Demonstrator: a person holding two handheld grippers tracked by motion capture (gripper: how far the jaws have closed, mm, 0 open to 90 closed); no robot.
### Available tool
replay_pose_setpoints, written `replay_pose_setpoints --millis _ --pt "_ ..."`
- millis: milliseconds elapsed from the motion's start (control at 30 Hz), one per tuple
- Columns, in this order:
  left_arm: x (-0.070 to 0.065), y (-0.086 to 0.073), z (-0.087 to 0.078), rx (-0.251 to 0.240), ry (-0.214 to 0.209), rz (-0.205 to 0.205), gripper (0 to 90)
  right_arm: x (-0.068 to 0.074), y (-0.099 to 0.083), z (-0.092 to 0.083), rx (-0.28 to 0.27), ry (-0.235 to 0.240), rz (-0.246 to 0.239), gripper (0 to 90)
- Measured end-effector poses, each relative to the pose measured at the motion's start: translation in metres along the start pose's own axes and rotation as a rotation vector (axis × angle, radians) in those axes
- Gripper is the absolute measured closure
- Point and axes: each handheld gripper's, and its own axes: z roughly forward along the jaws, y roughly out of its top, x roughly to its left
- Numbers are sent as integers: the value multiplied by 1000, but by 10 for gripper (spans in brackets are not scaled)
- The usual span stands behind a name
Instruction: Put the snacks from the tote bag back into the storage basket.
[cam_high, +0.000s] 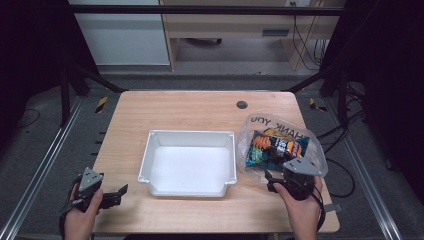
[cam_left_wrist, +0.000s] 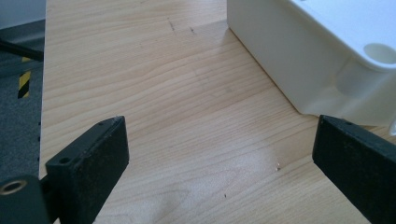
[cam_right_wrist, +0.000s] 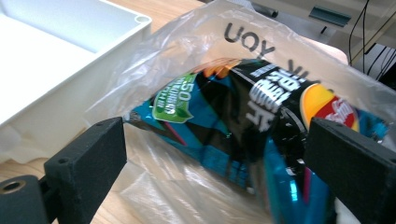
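- The right gripper (cam_high: 272, 181) pointed forward at the snack packet (cam_high: 276, 148) inside the clear plastic bag (cam_high: 315, 150), jaws wide apart, pressing nothing.
- The left gripper (cam_high: 120, 192) lay low beside the white tray (cam_high: 145, 159), jaws apart and empty.

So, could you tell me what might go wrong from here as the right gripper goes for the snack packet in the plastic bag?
The right gripper is open at the mouth of the thin plastic bag, so its jaws could pinch the loose film together with the snack packet and drag both. The packet looks glossy and puffy; a shallow grip may slip or crush it. The white tray sits close beside the bag, so a sideways pull might knock it.
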Motion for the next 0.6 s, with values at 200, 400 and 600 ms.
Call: replay_pose_setpoints --millis 200,400,600 --pt "-1 0 0 0 -7 -5 33 -9 10 -8 44 89 -19 78" --pt "-1 0 0 2 -16 7 34 -19 22 -11 90 98 -71 97" --pt "-1 -1 1 3 -26 -13 36 -27 34 0 123 193 -60 113"
